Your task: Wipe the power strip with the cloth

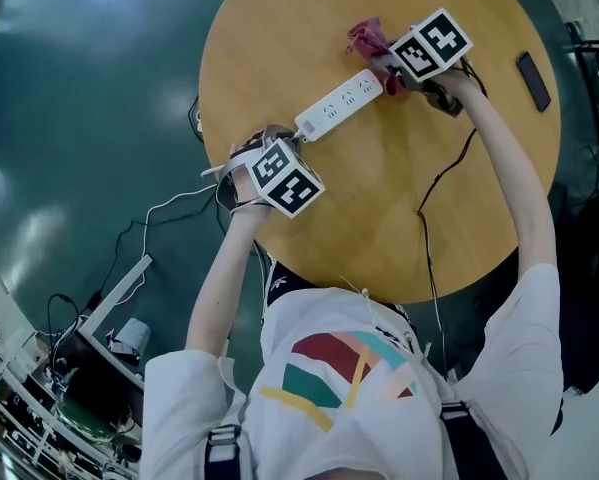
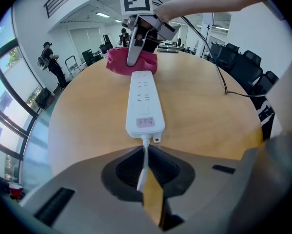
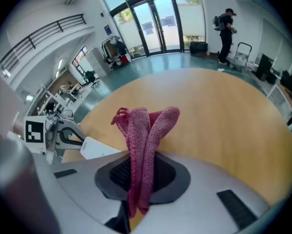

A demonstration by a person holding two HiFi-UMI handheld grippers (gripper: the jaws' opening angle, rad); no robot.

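A white power strip [image 1: 339, 106] lies slantwise on the round wooden table [image 1: 309, 28]. My left gripper [image 1: 282, 140] sits at the strip's near end, shut on its white cord [image 2: 145, 155], which runs back between the jaws. In the left gripper view the power strip [image 2: 145, 101] stretches away to a red cloth [image 2: 131, 62] at its far end. My right gripper [image 1: 393, 72] is shut on that red cloth [image 3: 146, 135], which hangs bunched between its jaws and rests by the strip's far end [image 3: 99, 147]. The cloth [image 1: 371, 40] spills out past the strip's end.
A black phone [image 1: 534, 80] lies near the table's right edge. A thin black cable [image 1: 434, 183] trails across the table by the right arm. More cables [image 1: 159, 213] lie on the green floor at left. Office chairs [image 2: 250, 69] stand beyond the table.
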